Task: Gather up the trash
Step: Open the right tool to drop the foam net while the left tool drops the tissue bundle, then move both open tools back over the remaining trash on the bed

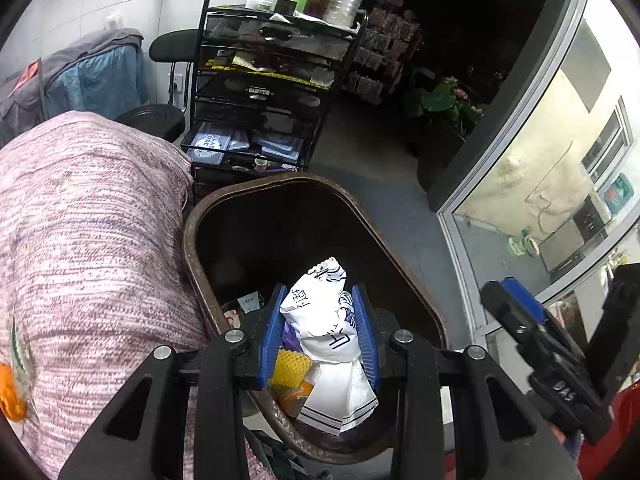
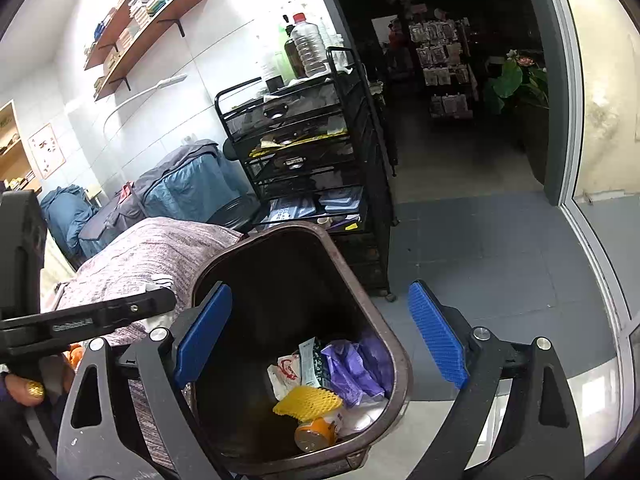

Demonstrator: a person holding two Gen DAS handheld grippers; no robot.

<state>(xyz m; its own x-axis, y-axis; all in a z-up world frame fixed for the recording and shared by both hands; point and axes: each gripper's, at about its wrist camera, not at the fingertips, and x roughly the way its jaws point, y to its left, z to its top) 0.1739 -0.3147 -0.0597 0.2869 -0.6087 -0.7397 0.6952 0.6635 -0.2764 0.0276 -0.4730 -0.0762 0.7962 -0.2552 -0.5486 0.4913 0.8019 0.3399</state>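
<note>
A brown trash bin (image 1: 192, 240) stands on the floor; it also shows in the right wrist view (image 2: 400, 360). My left gripper (image 1: 320, 328) is shut on a crumpled white wrapper (image 1: 320, 312) with dark print and holds it over the bin's mouth. Inside the bin lie a yellow foam net (image 2: 308, 400), a purple bag (image 2: 352, 368), an orange cup (image 2: 316, 434) and other wrappers. My right gripper (image 2: 320, 340) is open and empty, hovering over the bin. It also shows at the right of the left wrist view (image 1: 532, 332).
A bed with a pink woven cover (image 1: 80, 240) presses against the bin's left side. A black mesh drawer cart (image 1: 272, 92) with bottles on top stands behind the bin. A glass door frame (image 1: 460, 248) is to the right, grey tiled floor (image 2: 480, 248) between.
</note>
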